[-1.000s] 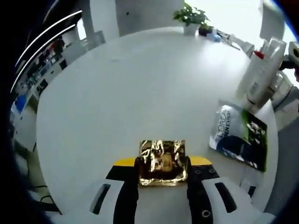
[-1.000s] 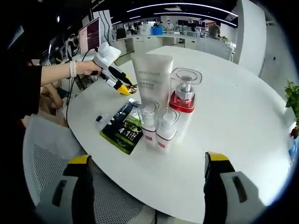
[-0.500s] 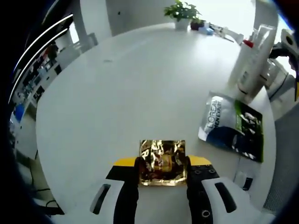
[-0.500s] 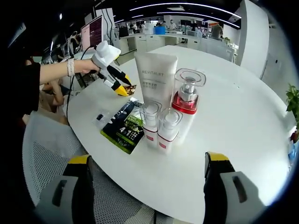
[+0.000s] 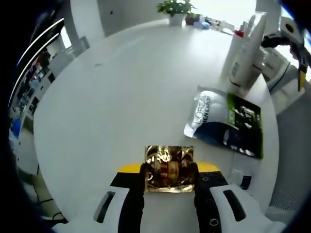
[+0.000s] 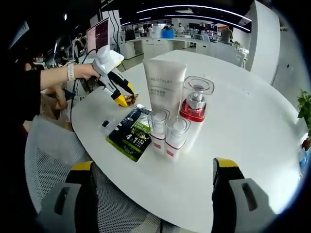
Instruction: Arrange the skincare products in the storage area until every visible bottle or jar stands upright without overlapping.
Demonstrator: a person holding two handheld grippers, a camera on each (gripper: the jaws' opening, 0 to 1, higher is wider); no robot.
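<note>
The left gripper (image 5: 169, 171) is clamping a crumpled gold foil sachet (image 5: 169, 168) between its jaws, holding it just above the round white table (image 5: 126, 92); in the right gripper view that same gripper (image 6: 123, 100) is hanging at about ten o'clock from the product cluster, with a hand (image 6: 83, 72) wrapped around its white body. The right gripper (image 6: 154, 180) is waiting off the near edge of the table with its jaws standing wide apart and nothing between them. The standing group is sitting at the middle of the right gripper view: a tall white Revitalift tube (image 6: 164, 87) standing on its cap, a clear-capped pump bottle with a red collar (image 6: 194, 110) just beside it, and two small clear-capped bottles (image 6: 166, 135) touching in front. A green and black L'Oréal Men Expert sachet (image 5: 227, 122) is lying flat at about two o'clock from the gold one, just beside the tube's foot, and a small black-tipped sample (image 6: 105, 123) is resting near the table edge. As I judge it, the step in hand is bringing the gold sachet toward the others. To do it well, the person should be aiming for bare tabletop near the cluster at one o'clock, not onto the flat green sachet, so nothing overlaps. The foil looks thin and limp, so it will likely not stand by itself; leaning it against the tube may be needed, approaching slowly so the top-heavy tube and pump bottle are not knocked.
</note>
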